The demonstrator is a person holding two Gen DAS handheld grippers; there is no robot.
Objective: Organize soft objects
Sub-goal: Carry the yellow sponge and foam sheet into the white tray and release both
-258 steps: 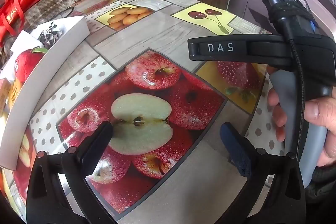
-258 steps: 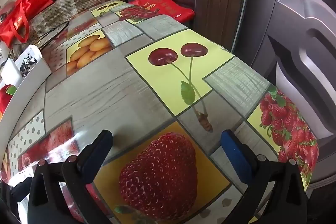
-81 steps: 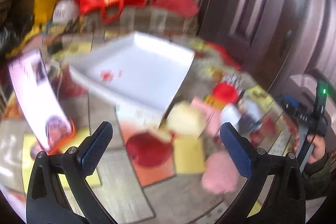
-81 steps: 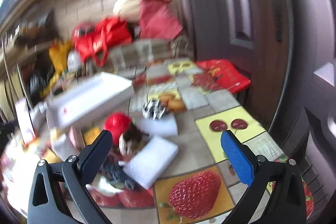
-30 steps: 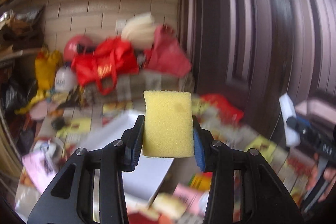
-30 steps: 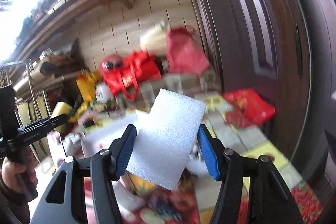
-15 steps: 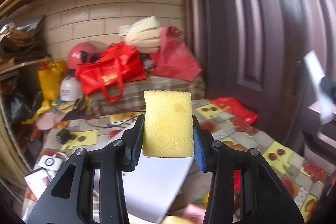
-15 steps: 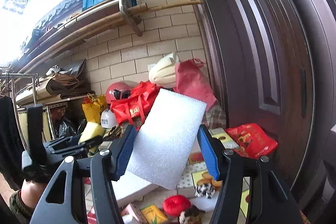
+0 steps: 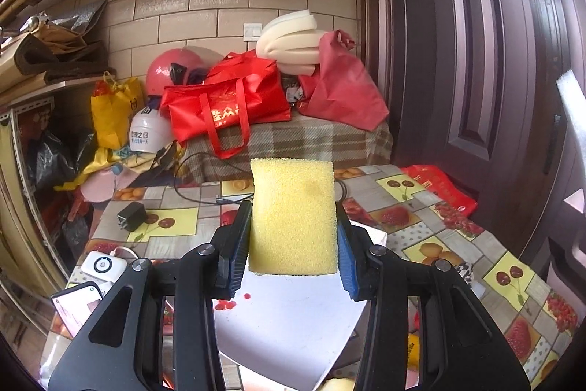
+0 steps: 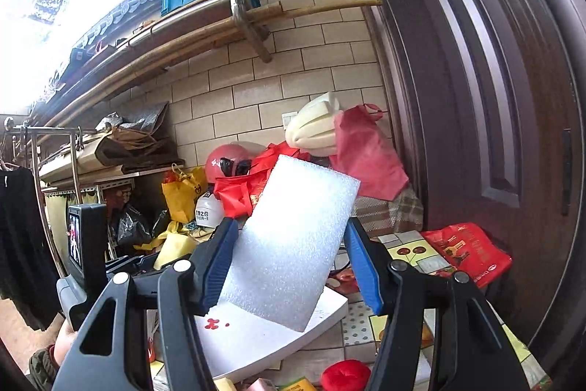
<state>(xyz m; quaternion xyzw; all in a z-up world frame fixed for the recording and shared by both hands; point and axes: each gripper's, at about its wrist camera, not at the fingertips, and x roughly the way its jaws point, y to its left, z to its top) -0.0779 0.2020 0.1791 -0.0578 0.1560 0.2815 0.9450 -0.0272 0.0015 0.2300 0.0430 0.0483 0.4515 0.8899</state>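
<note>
While both grippers rose, the left gripper (image 9: 293,259) held the sponge (image 9: 293,217) and the right gripper (image 10: 289,259) the foam (image 10: 289,244); the box (image 9: 293,325) at 6 o'clock awaited them.

Left gripper (image 9: 293,246) raised, level, jaws closed on both side faces of an upright yellow sponge (image 9: 293,217), blue pads (image 9: 234,255) pressing in. Right gripper (image 10: 291,253) raised, pitched upward, jaws clamping a tilted white foam slab (image 10: 289,244) at its edges. Left hand (image 10: 64,341) partly visible at that view's lower left, gripping its handle.
</note>
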